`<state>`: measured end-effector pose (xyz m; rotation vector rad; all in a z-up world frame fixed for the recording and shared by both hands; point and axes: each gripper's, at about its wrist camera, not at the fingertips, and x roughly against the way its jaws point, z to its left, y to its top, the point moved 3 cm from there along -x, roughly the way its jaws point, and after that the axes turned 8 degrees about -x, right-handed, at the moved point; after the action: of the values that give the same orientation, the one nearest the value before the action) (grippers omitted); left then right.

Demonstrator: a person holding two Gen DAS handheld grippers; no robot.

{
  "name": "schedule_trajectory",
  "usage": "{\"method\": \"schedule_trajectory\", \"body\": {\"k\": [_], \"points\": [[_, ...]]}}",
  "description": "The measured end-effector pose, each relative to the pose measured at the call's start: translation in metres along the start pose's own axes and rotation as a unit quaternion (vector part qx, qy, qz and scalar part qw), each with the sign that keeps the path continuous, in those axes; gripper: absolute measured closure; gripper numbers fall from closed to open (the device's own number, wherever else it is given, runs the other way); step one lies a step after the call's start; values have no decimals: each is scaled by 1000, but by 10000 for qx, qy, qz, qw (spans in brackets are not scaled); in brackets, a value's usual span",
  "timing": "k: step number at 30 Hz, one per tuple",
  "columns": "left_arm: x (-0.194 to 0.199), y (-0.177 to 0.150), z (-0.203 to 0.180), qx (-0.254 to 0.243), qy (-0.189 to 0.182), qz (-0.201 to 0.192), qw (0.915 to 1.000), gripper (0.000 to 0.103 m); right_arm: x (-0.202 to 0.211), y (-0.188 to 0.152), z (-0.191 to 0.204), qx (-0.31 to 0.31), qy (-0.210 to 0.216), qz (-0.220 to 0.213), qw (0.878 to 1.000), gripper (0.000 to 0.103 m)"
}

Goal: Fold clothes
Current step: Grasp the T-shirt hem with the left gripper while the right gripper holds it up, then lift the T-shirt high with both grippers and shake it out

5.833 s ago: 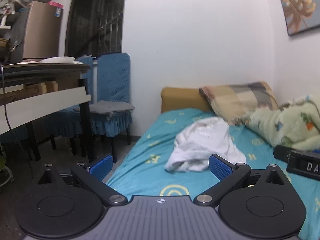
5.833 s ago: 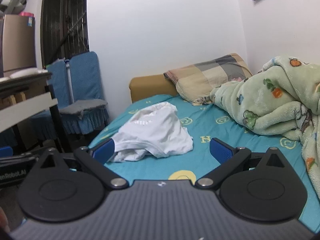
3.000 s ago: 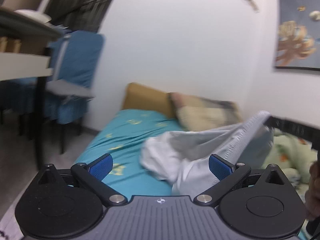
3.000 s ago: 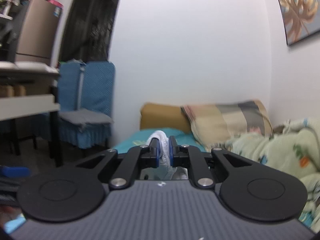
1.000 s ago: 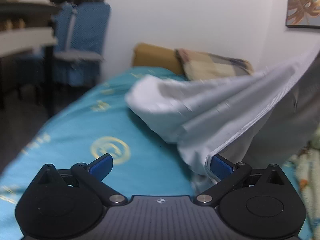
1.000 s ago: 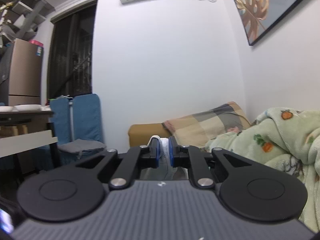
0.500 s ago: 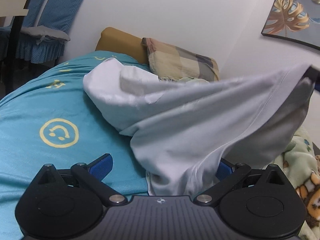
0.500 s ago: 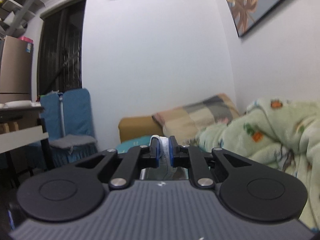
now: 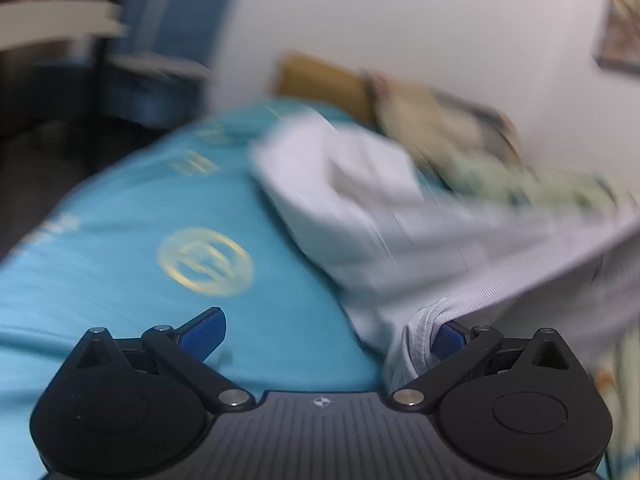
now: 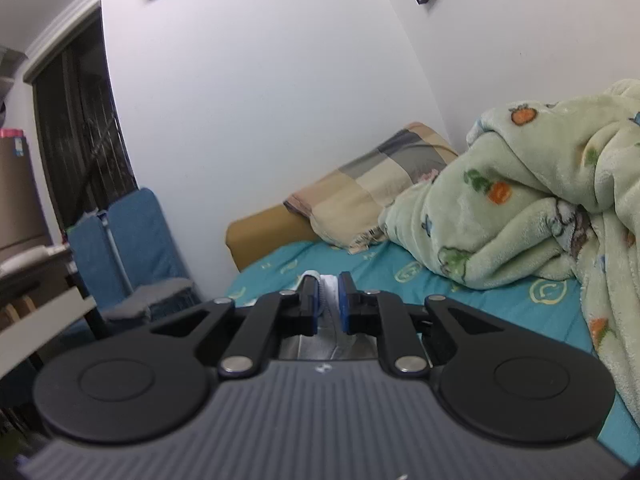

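A white garment point(image 9: 384, 216) lies partly on the teal bed sheet point(image 9: 120, 240) and stretches up to the right, blurred by motion. My left gripper point(image 9: 326, 332) is open, low over the bed; the garment's ribbed hem drapes over its right finger point(image 9: 448, 338). My right gripper point(image 10: 328, 300) is shut on a pinch of the white garment point(image 10: 329, 282), held above the bed. The rest of the garment is hidden below it in the right wrist view.
A green fleece blanket point(image 10: 540, 208) is heaped on the bed's right side. A plaid pillow point(image 10: 384, 180) and a mustard headboard cushion point(image 10: 264, 232) lie at the far end. Blue chairs point(image 10: 132, 248) and a table point(image 10: 36, 312) stand left of the bed.
The left gripper has swung left and down toward the bed, and the garment's hem now hangs on its right finger. The right gripper stays shut on the garment and has tilted.
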<state>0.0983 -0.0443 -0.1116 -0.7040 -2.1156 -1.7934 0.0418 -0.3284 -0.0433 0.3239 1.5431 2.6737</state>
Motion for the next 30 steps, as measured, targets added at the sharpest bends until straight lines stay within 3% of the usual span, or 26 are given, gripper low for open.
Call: {"method": "schedule_trajectory", "body": {"k": [4,7,9,11,17,19,21,24,26,30], "points": [[29,28,10,-60,450,-749,9962,0,-8,-8,2,194,-103,128,9997,82],[43,44,7,-325,803,-1176,9893,0,-16,-21,11,781,-395,365,9955,78],[44,50,11,-275,881,-1172,9888,0,-24,-34,15,1194,-661,744,9879,65],[42,53,17,-128,903,-1072,9900,0,-33,-50,13,1422,-897,1201,9784,59],[41,46,40,345,899,-676,9931,0,-57,-95,-3,1601,-1366,2681,9401,51],[41,44,43,360,901,-621,9933,0,-56,-102,-3,1733,-1411,2781,9342,51],[43,42,44,330,891,-610,9936,0,-52,-100,-1,1904,-1555,2607,9336,50],[47,40,43,204,871,-668,9938,0,-37,-70,2,1740,-1793,1587,9552,50],[49,41,43,236,804,-682,9941,0,-21,-48,11,1747,-1753,824,9654,50],[58,45,51,466,664,-670,9944,0,9,-25,26,1776,-1547,72,9718,49]]}}
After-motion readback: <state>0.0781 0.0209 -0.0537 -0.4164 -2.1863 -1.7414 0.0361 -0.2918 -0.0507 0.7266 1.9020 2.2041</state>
